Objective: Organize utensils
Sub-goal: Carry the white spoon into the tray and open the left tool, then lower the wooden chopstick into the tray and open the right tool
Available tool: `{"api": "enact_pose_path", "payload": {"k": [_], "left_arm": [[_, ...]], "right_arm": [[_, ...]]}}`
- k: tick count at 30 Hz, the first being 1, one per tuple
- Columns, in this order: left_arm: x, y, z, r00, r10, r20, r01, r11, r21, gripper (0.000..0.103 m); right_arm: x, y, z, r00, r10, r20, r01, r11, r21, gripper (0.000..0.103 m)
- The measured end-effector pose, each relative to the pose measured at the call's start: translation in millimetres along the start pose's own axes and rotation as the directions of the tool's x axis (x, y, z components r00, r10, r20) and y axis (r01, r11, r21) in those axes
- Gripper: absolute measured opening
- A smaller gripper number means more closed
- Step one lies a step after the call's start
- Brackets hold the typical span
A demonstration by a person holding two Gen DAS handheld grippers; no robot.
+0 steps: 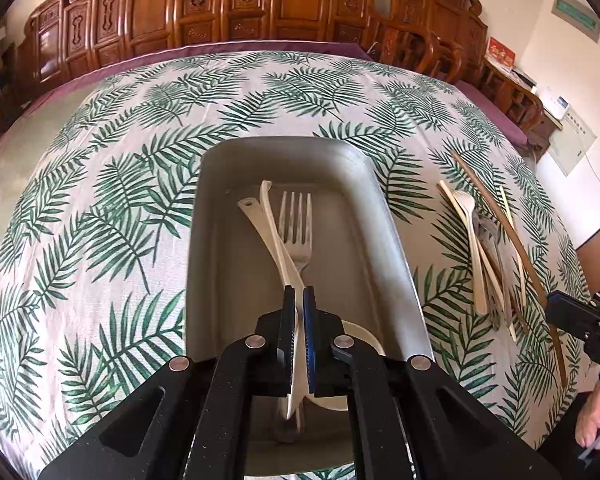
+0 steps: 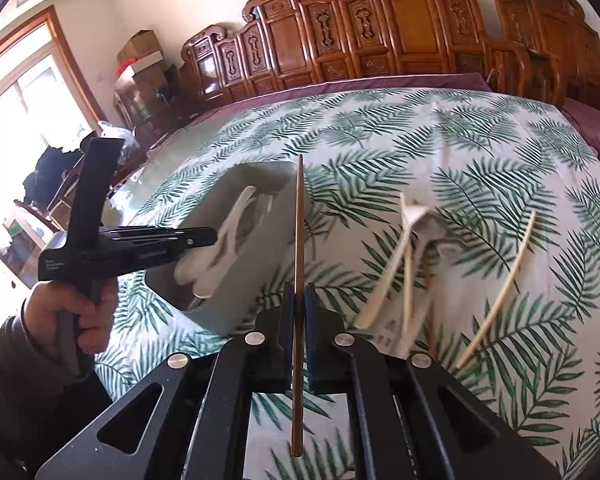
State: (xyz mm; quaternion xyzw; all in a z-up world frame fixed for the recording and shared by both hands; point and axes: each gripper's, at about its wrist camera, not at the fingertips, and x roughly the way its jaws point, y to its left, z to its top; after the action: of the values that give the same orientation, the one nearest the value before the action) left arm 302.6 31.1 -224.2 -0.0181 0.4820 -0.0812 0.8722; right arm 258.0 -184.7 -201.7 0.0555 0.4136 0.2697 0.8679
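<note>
Grey and matte, one rounded rectangular tray [image 1: 364, 216] sits on a cloth printed with green palm fronds [image 1: 112, 208] — inside it lie three utensils that can be counted: one metal fork [image 1: 296, 224] with four tines and two cream plastic pieces, one of them a slim-handled utensil [image 1: 278, 236] that the left gripper [image 1: 299, 300] has its jaws clamped on, above the tray's near end. A cream curved edge, perhaps a spoon bowl, shows beside that gripper, but what it belongs to cannot be told. The right gripper [image 2: 299, 300] has its jaws pressed together on one long, thin brown chopstick [image 2: 299, 216], smooth and wood-coloured, which points up past the tray's right side. On the cloth to the right of the tray lies a loose pile of utensils [image 2: 412, 264]: cream plastic handles, at least one grey metal piece, and one pale curved stick [image 2: 504, 280] apart on the far right; blur keeps the exact count of the pile from being made out. Carved, glossy wooden chairs [image 2: 400, 28] line the far side of the table. A hand [image 2: 64, 312] grips the left tool's handle; small print on that tool's black body is too small to read.
</note>
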Motion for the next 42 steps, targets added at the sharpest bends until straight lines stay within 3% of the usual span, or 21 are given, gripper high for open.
{"api": "enact_pose_path", "payload": {"k": [4, 8, 13, 25, 29, 33, 42], "left_arm": [[-10, 5, 3, 1.0, -0.004, 0.022, 0.004, 1.0, -0.006, 0.005], [-27, 13, 7, 0.998, 0.0, 0.065, 0.0, 1.0, -0.011, 0.02], [-38, 24, 11, 0.995, 0.016, 0.095, -0.015, 1.0, -0.017, 0.028], [-52, 52, 15, 0.989, 0.058, 0.135, -0.051, 0.997, -0.056, 0.045], [-57, 59, 15, 0.985, 0.079, 0.153, -0.069, 0.995, -0.069, 0.06], [-59, 68, 15, 0.983, 0.093, 0.157, -0.08, 0.993, -0.084, 0.069], [-57, 76, 15, 0.983, 0.101, 0.151, -0.085, 0.99, -0.109, 0.072]], "right_arm": [[6, 20, 12, 1.0, 0.011, 0.004, -0.011, 1.0, -0.027, 0.006], [17, 40, 24, 1.0, 0.023, 0.01, -0.023, 0.999, -0.038, 0.006], [35, 58, 37, 0.999, 0.041, 0.011, -0.04, 0.998, -0.041, 0.006], [77, 65, 60, 0.996, 0.084, 0.017, -0.085, 0.995, 0.047, 0.006], [89, 68, 58, 0.997, 0.072, 0.014, -0.073, 0.996, 0.048, 0.006], [102, 67, 52, 0.998, 0.062, 0.006, -0.062, 0.996, 0.061, 0.006], [120, 69, 38, 0.997, 0.068, -0.033, -0.066, 0.995, 0.071, 0.006]]}}
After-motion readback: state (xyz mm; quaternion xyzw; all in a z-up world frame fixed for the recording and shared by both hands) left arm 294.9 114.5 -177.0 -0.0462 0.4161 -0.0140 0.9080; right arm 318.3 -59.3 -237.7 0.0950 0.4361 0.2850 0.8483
